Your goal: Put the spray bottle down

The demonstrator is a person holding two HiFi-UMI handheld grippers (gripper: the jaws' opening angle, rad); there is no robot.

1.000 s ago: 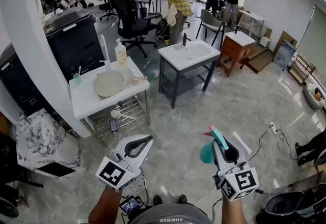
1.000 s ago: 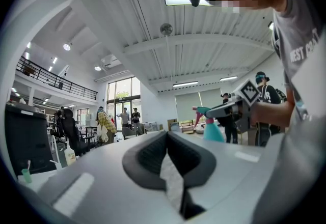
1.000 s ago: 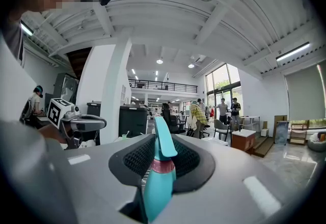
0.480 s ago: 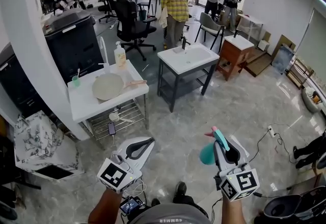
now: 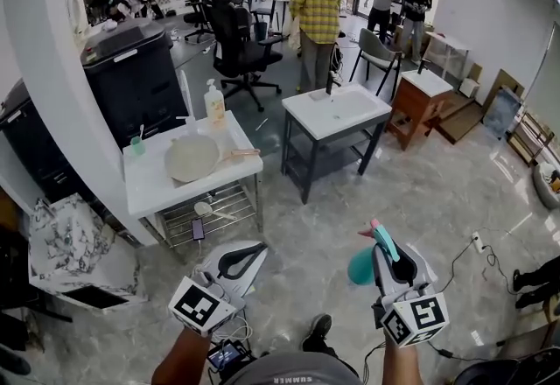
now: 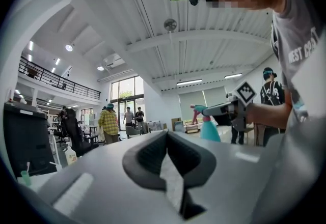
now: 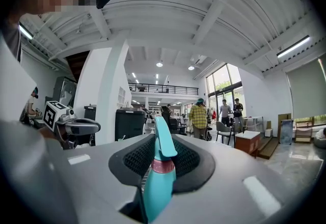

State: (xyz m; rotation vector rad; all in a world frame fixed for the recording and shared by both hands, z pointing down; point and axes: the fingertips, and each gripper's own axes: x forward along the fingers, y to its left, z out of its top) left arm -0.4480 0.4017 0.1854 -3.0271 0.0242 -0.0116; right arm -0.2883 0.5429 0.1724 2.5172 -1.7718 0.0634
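A teal spray bottle (image 5: 358,267) with a pink trigger hangs between the jaws of my right gripper (image 5: 386,245), which is shut on its neck and held level over the marble floor. The right gripper view has the bottle (image 7: 158,183) upright between the black pads (image 7: 133,158). In the left gripper view the bottle (image 6: 209,129) shows off to the right. My left gripper (image 5: 255,248) is held level at the lower left, shut with nothing in it, and its jaw tips meet (image 6: 166,133).
A white table (image 5: 150,192) ahead at left carries a round plate (image 5: 191,157), a pump bottle (image 5: 214,102) and a small cup (image 5: 137,145). A sink stand (image 5: 336,110), a black cabinet (image 5: 131,77), an office chair (image 5: 241,46), a wooden cabinet (image 5: 428,95) and standing people (image 5: 319,11) lie beyond.
The tables and the sink stand have slid slightly right and down in the head view as the person walks. Both grippers keep their pose, and the bottle stays gripped.
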